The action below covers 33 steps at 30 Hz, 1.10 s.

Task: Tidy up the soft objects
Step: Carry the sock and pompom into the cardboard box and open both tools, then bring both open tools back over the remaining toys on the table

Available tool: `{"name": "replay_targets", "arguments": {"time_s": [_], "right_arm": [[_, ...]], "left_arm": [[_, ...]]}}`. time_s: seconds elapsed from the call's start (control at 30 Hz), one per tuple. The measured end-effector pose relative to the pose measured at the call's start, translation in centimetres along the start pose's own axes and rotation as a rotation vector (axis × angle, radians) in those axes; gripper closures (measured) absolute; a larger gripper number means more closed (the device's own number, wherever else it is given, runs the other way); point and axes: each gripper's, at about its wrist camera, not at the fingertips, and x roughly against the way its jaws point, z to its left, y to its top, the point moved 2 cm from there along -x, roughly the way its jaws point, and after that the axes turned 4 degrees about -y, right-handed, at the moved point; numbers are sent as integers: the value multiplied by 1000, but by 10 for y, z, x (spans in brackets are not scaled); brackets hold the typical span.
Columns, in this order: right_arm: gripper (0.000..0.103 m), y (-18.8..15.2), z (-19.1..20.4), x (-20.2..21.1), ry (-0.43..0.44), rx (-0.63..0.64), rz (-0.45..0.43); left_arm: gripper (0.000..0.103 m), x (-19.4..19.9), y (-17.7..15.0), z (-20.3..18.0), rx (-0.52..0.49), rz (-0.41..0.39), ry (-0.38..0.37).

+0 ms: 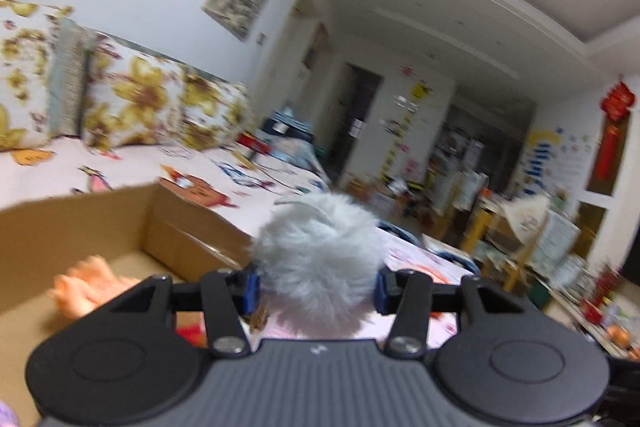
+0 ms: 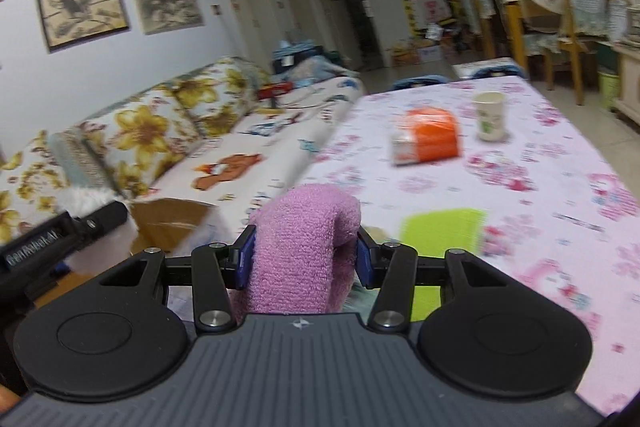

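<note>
Tabletop point(image 2: 520, 187) open right — right tool point(image 2: 304, 255) grips purple cloth point(image 2: 300, 247), left tool point(image 1: 318, 289) grey pompom point(image 1: 320, 259).

1. Pompom point(image 1: 318, 259): pale grey fluff.
2. Towel point(image 2: 304, 251): lilac-pink terry.
3. Cardboard box point(image 1: 192, 227): plain brown.
4. Toy in box point(image 1: 86, 287): peach-orange.
5. Tablecloth point(image 2: 540, 187): white with pink floral print.
6. Cloth point(image 2: 444, 231): lime green.
7. Packet point(image 2: 430, 141): orange and white.
8. Paper cup point(image 2: 489, 115): cream with green motif.
9. Sofa cushions point(image 2: 152, 131): white with yellow flowers.
10. Gripper pads point(image 2: 365, 263): blue.
</note>
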Motion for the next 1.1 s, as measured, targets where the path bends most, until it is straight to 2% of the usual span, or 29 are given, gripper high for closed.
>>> {"name": "replay_targets", "arguments": {"time_s": [0.27,0.47,0.57,0.6,0.63,0.7,0.73,0.83,1.1], "right_arm": [[42,19,66,-44,175,18,37],[41,18,105,-72,234,67,68],[36,16,115,-83,240,84,88],[34,14,117,-86,242,81,94],[21,13,118,-90,235,80,98],[7,11,123,-96,218,77,101],[4,11,121,-95,215,77,97],[2,13,110,-84,199,75,76],[0,14,64,-44,101,44,0]], "left_arm": [[52,14,11,29,59,-83,217],[52,14,15,55,133,-57,343],[51,14,13,65,154,-42,383],[49,13,13,67,160,-38,394],[44,12,13,70,170,-34,406],[38,12,12,74,179,-36,423],[33,13,12,74,177,-40,422],[18,14,12,72,166,-63,431],[13,16,11,57,82,-98,387]]}}
